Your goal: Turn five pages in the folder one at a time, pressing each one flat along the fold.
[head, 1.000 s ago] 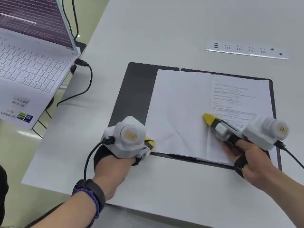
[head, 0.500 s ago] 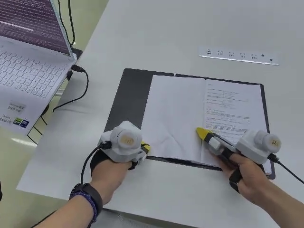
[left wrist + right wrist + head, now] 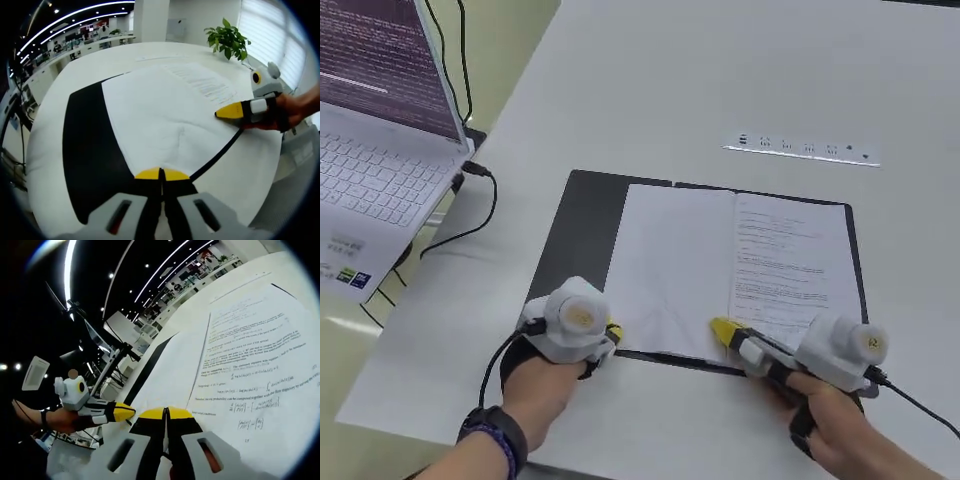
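Observation:
An open black folder (image 3: 582, 220) lies on the white table. A blank white page (image 3: 670, 260) is turned to the left and a printed page (image 3: 790, 265) lies on the right. My left gripper (image 3: 613, 333) is shut, its yellow tips at the near left corner of the blank page (image 3: 150, 115). My right gripper (image 3: 723, 330) is shut too, its yellow tip resting on the near end of the fold between the pages. The printed page (image 3: 255, 360) fills much of the right gripper view, where the left gripper (image 3: 125, 411) comes in from the left.
An open laptop (image 3: 370, 130) with a cable (image 3: 470, 215) stands at the left, partly over the table edge. A socket strip (image 3: 802, 150) is set into the table (image 3: 650, 80) beyond the folder. The near table edge runs just below both hands.
My right gripper has slid down the fold towards the folder's near edge. The left gripper stays at the page's near left corner. The head camera has tilted, so the folder sits lower in view.

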`<state>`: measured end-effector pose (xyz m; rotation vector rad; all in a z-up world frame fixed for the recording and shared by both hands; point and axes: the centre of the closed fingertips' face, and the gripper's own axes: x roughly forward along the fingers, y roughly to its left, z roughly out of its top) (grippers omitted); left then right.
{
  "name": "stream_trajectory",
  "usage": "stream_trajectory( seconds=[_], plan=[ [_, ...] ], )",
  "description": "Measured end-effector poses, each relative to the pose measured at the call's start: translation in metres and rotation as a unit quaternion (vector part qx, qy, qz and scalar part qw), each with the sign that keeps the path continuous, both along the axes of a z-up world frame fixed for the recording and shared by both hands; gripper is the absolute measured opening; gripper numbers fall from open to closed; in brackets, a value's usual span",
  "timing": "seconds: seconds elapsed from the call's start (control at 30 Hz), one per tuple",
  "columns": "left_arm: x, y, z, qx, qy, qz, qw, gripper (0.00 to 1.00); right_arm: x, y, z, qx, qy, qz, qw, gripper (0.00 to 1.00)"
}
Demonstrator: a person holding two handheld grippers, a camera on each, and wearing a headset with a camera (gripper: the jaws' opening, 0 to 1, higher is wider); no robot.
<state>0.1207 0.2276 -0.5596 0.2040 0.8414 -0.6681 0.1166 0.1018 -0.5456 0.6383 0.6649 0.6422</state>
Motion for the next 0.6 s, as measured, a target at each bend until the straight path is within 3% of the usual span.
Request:
stream_trajectory(
  seconds=[0.13,0.3,0.5,0.53,0.6],
  plan=[
    [0.000,0.001,0.001,-0.004,0.002,0.020,0.9998,0.00,-0.012,0.000,-0.001,-0.004,0.008,0.006,0.9999,0.00],
    [-0.001,0.001,0.001,0.001,0.000,0.018,0.9998,0.00,-0.023,-0.001,-0.001,-0.004,0.019,0.007,0.9998,0.00],
    [-0.004,0.002,0.001,0.000,0.019,0.031,0.9993,0.00,-0.036,0.000,-0.004,-0.010,0.032,0.010,0.9994,0.00],
    [-0.005,0.003,0.001,0.001,0.022,0.032,0.9993,0.00,-0.043,0.000,-0.005,-0.027,0.030,0.023,0.9989,0.00],
    [-0.010,0.005,0.001,0.005,0.035,0.033,0.9988,0.00,-0.050,0.002,-0.004,-0.027,0.034,0.031,0.9986,0.00]
  ],
)
